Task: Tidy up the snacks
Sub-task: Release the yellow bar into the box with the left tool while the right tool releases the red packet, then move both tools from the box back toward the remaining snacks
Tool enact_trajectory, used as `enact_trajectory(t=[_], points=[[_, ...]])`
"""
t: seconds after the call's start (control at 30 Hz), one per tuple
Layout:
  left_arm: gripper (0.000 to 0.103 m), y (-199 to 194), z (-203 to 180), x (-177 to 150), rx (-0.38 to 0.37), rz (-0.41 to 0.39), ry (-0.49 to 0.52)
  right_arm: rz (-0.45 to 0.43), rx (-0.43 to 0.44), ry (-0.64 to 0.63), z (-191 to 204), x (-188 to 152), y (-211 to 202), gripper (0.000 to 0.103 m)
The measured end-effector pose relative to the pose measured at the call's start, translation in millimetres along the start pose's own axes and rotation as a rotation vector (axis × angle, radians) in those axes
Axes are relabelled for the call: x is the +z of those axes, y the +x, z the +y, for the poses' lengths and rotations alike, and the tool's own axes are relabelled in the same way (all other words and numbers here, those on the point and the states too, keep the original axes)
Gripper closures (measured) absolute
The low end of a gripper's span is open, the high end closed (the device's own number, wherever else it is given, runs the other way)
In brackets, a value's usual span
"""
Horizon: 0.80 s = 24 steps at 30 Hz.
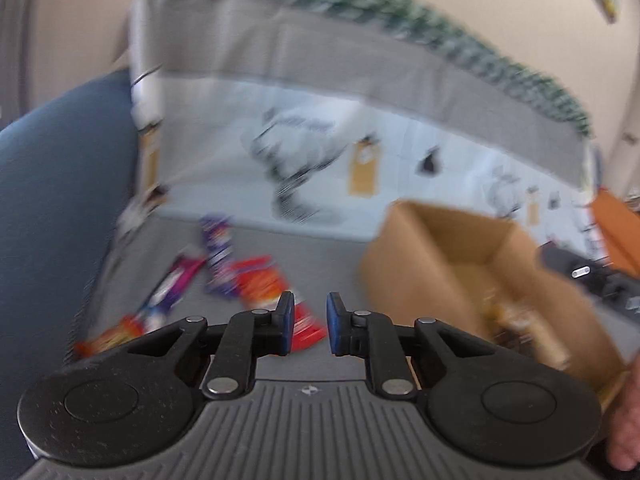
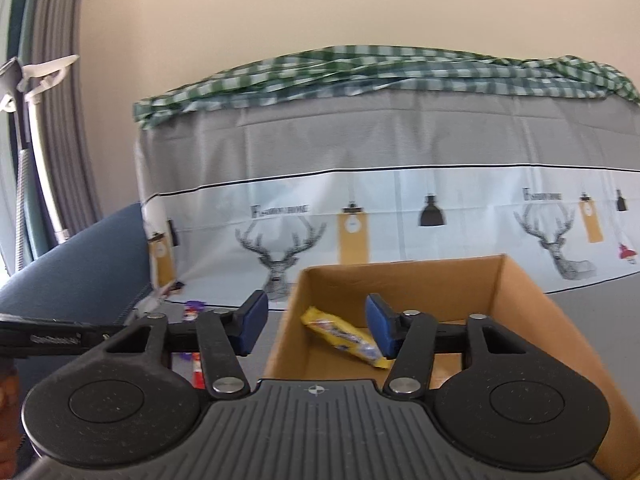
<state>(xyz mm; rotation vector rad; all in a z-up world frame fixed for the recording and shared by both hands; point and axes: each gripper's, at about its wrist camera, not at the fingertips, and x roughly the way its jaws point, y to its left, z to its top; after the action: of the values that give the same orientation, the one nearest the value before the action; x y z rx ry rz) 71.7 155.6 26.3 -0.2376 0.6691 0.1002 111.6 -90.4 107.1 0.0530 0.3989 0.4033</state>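
The left gripper point(image 1: 310, 326) has its blue-padded fingers point(image 1: 286, 322) parted by a narrow gap with nothing between them, and its view is blurred. The right gripper point(image 2: 316, 326) has its jaws spread wide and empty, the pads point(image 2: 252, 322) angled outward. A bare hand point(image 1: 626, 424) shows at the near right edge of the left view.

Left wrist view looking forward and down along own fingers, hovering low over grey surface point(image 1: 304, 248), facing deer-print cloth point(image 1: 304, 152); frame blurring. Right wrist view sitting close above cardboard box point(image 2: 520, 304), facing same deer-print cloth point(image 2: 360, 200) level-on. Both views sharing cloth, checked fabric point(image 2: 360, 68) on top, box point(image 1: 420, 264), blue chair point(image 1: 60, 200).
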Motion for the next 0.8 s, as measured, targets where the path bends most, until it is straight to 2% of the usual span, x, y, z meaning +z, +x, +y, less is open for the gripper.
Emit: enact_trajectory(t=[0.07,0.17,0.3,0.57,0.63,0.7,0.77,0.8], points=[[0.092,4,23,0,0.073,0.039,-0.065,0.008,0.033,-0.010,14,-3,4,0.052],[0.092,6,51,2,0.107,0.057,-0.168,0.022,0.084,-0.020,36,-7,12,0.054],[0.091,11,67,5,0.138,0.082,-0.228,0.047,0.135,-0.026,63,-17,26,0.054],[0.091,25,80,12,0.182,0.089,-0.262,0.075,0.207,-0.099,114,-49,50,0.054],[0.091,28,83,12,0.189,0.093,-0.258,0.053,0.228,-0.106,119,-53,54,0.053],[0.091,32,86,13,0.201,0.098,-0.253,0.053,0.213,-0.152,126,-62,62,0.051],[0.091,37,90,14,0.209,0.098,-0.259,0.078,0.206,-0.137,127,-66,74,0.051],[0.091,39,92,15,0.214,0.096,-0.264,0.086,0.202,-0.125,126,-68,80,0.047]])
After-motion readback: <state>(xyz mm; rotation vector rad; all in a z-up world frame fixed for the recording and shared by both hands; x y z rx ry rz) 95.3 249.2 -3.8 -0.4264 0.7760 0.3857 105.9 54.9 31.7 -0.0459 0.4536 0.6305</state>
